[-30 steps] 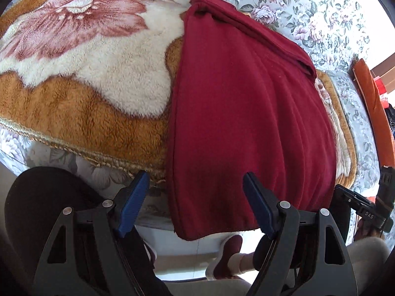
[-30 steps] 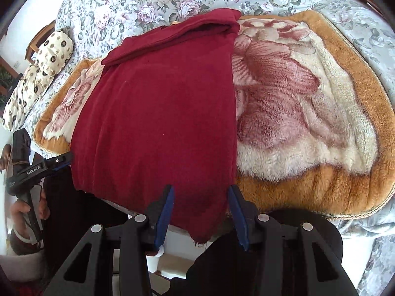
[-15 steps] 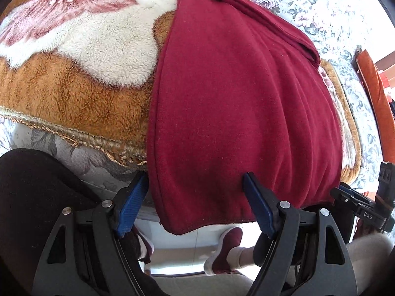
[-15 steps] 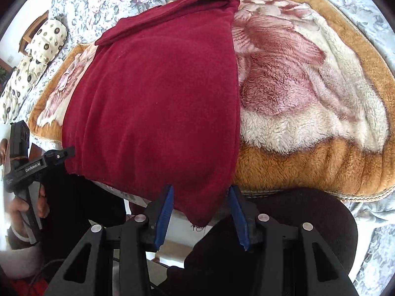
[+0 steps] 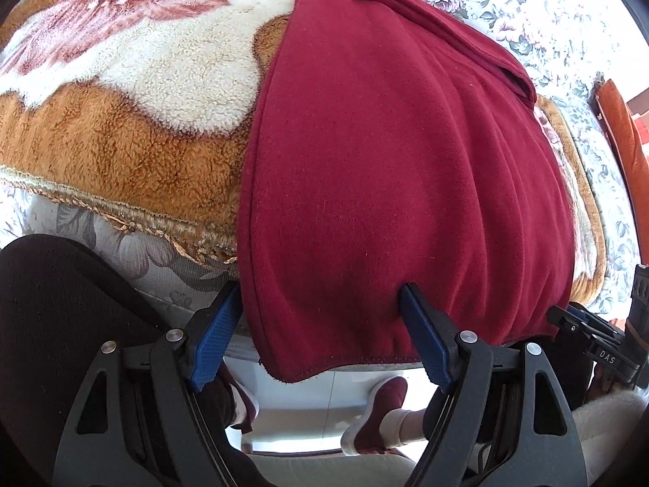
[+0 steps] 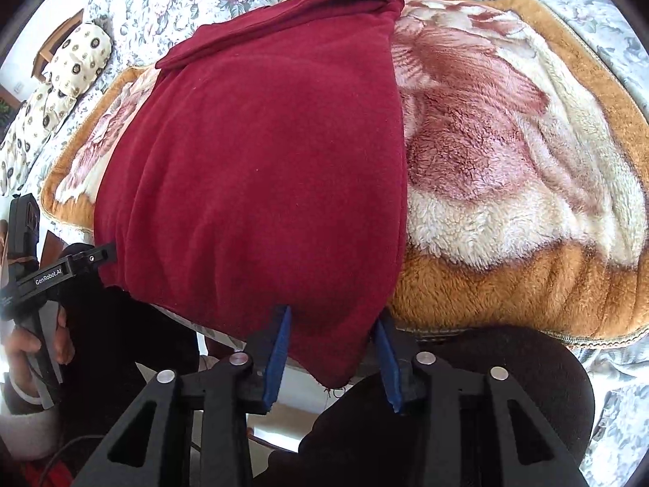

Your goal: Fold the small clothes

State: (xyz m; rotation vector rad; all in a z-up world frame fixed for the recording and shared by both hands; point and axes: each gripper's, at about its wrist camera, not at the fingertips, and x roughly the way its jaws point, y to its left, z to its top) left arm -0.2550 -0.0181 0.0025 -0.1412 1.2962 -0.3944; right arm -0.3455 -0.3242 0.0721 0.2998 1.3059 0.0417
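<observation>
Your dark red fleece garment [image 5: 397, 186] lies spread flat, long and smooth with soft lengthwise ripples. Its far end is folded over in a thick band, and its near hem droops off the front edge, one corner hanging lowest.

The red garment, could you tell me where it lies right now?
The red garment lies spread over the plush flowered blanket on the bed, its near hem hanging off the edge between the open fingers of the left gripper and right gripper.
</observation>
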